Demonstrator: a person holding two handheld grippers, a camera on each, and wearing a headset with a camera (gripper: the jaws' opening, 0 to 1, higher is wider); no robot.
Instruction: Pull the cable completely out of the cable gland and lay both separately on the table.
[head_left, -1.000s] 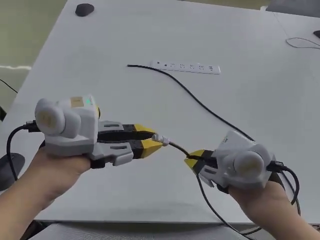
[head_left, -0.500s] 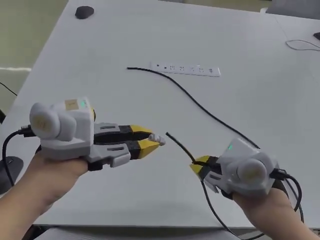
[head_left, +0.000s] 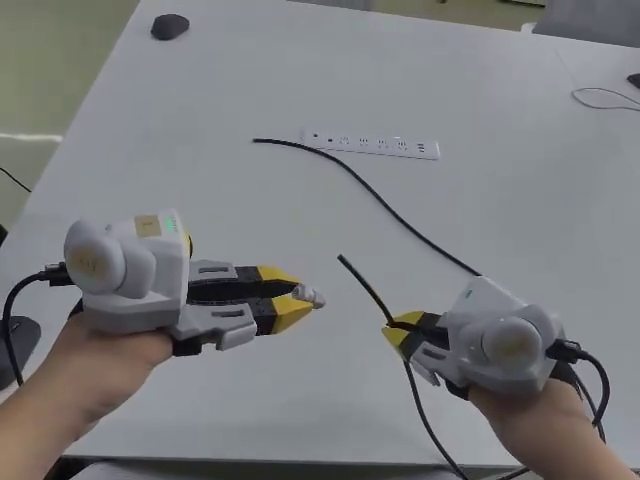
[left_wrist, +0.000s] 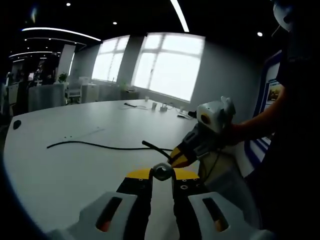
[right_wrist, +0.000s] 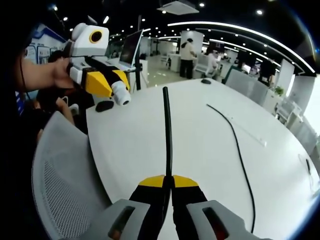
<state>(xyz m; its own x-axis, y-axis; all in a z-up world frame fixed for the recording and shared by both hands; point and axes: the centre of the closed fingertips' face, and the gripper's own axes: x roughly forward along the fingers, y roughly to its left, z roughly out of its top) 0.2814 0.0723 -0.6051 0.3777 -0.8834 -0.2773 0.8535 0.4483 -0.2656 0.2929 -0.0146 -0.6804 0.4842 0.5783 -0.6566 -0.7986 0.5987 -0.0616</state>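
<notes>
One gland (left_wrist: 163, 171), one cable (right_wrist: 167, 135) (held apart)

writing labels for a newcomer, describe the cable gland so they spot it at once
Over the near edge of the big white table, look at the left gripper. The cable gland is the small pale round fitting pinched at its yellow tips, unlike the thin black cable in the right gripper.

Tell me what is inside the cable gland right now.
No cable enters the cable gland, pinched in the left claw. The cable, its end free, is clamped in the right claw. The gland's bore itself is too small to see into.
</notes>
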